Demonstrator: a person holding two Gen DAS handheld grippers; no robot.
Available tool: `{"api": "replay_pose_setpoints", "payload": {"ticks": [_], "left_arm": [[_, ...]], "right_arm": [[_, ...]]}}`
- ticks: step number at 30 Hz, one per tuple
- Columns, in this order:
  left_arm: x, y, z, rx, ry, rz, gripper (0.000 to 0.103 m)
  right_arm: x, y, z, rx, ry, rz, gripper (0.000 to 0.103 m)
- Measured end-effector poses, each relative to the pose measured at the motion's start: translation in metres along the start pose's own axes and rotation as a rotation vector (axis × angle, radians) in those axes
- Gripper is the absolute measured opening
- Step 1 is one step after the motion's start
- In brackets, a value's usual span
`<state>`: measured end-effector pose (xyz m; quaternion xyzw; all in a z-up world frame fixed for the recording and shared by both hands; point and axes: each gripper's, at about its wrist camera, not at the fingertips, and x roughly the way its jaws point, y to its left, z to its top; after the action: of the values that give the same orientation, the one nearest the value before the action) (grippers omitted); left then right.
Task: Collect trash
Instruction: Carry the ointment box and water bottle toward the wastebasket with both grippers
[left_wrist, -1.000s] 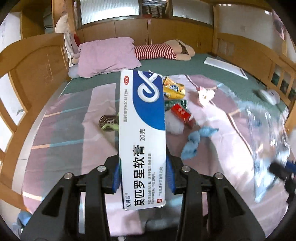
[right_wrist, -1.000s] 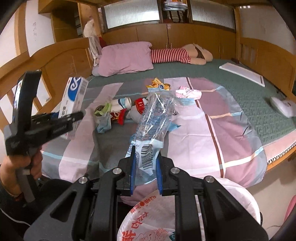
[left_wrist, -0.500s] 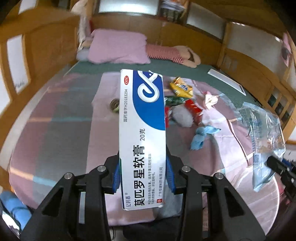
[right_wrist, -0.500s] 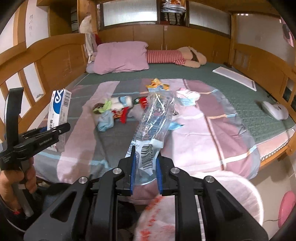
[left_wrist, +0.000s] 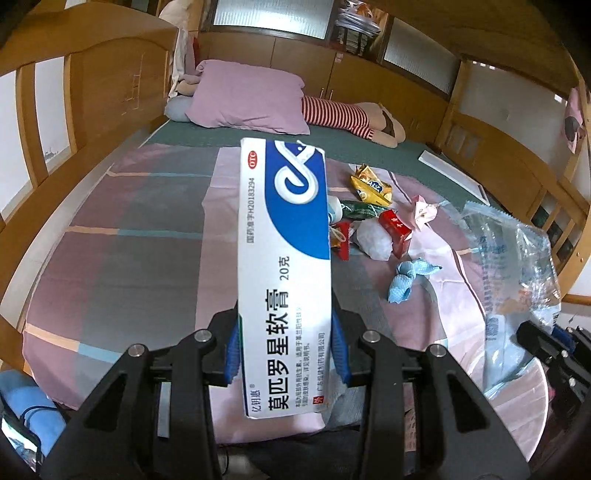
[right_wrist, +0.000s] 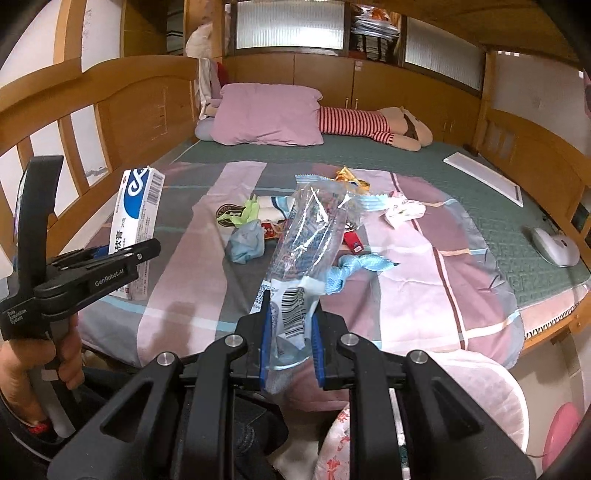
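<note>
My left gripper is shut on a white and blue ointment box, held upright above the bed's near edge; it also shows in the right wrist view. My right gripper is shut on a clear plastic wrapper with a barcode, held over a pink bin bag. The wrapper also shows in the left wrist view. Loose trash lies on the bed: a yellow snack packet, a red packet, a white wad and blue tissue.
The bed has a pink and grey sheet, a purple pillow and a striped doll at the far end. Wooden rails stand on both sides. A white device lies at the right.
Both grippers have pulled back toward the bed's near edge with their items still held. The bin bag shows more fully under my right gripper.
</note>
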<state>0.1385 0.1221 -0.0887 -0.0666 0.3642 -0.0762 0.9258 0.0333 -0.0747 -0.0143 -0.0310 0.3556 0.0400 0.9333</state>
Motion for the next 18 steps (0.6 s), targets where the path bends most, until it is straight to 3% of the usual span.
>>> {"api": "replay_pose_setpoints", "payload": {"ticks": [7, 18], "left_arm": [[0.005, -0.007, -0.002, 0.022, 0.016, 0.003, 0.040], [0.014, -0.014, -0.005, 0.042, 0.043, -0.002, 0.040]], "right_arm": [[-0.006, -0.018, -0.005, 0.039, -0.005, -0.039, 0.019], [0.000, -0.026, -0.010, 0.077, 0.010, -0.028, 0.019]]}}
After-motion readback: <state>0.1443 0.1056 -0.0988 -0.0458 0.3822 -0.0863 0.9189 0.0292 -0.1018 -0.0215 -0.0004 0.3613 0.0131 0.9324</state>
